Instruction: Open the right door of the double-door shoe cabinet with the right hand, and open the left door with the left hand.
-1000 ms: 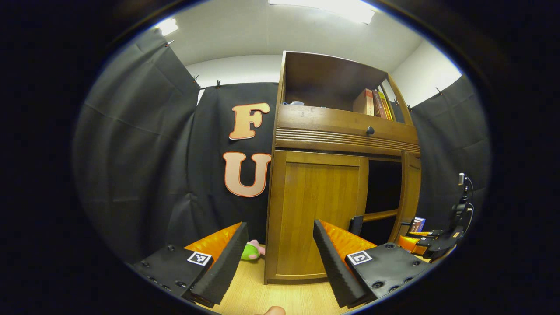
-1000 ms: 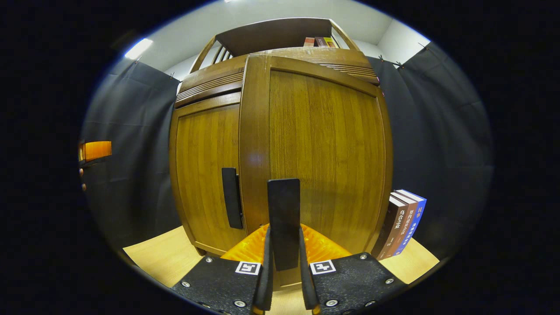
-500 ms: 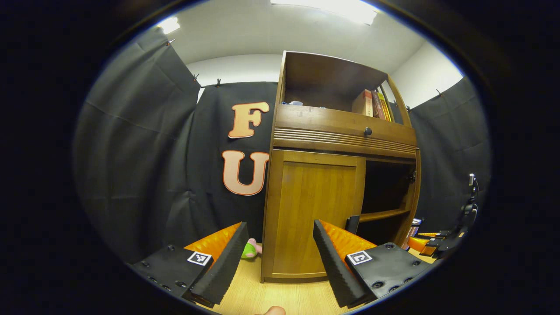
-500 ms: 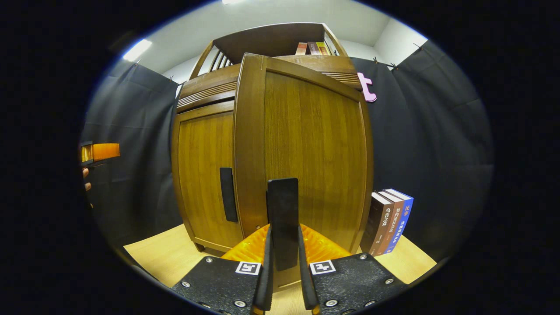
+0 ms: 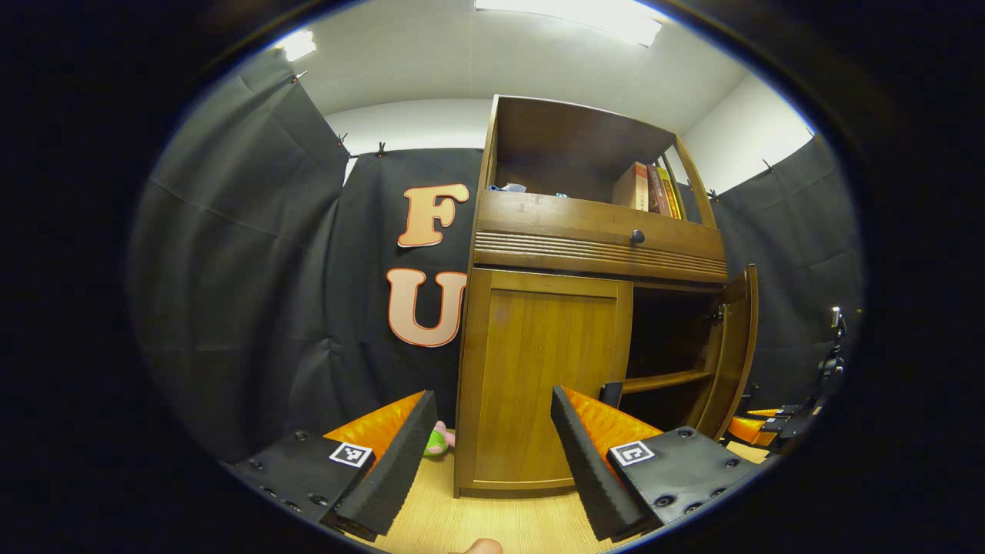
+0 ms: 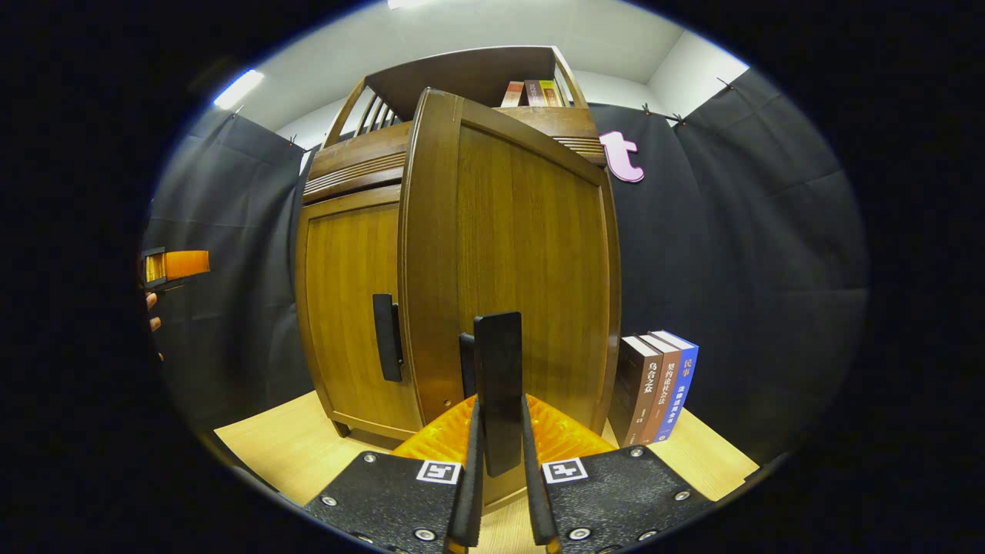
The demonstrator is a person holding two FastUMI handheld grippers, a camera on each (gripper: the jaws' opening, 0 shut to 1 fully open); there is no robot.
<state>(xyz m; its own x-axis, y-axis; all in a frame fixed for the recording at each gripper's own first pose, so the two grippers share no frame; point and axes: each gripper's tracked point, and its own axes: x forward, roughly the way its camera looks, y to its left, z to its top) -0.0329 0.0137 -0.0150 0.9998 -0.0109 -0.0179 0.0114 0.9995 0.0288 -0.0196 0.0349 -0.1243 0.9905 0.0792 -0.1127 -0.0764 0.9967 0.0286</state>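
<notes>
— Shoe cabinet: where does it stand?

— On the pale wood floor of the booth, its back to the black cloth wall. In my left gripper view I see it a little way ahead and to the right. Its right door is swung well out, so the dark inside and a shelf board are bared. The left door is flat against the frame, shut.

— And your claws?

— My right gripper has both fingers pressed on the black handle of the right door, pinching it from either side. My left gripper is spread wide with nothing between its fingers, held before the left door and apart from it. That door's own handle shows in the right gripper view, untouched.

— What else is about?

— Above the doors runs a drawer with a small dark knob, and above that an open shelf with a few books leaning at its right end. On the floor just right of the cabinet three more books stand upright against the cloth. Left of the cabinet, near the wall, lies a small green and pink toy, half hidden by my finger. Overhead, a white ceiling with bright light panels.
</notes>
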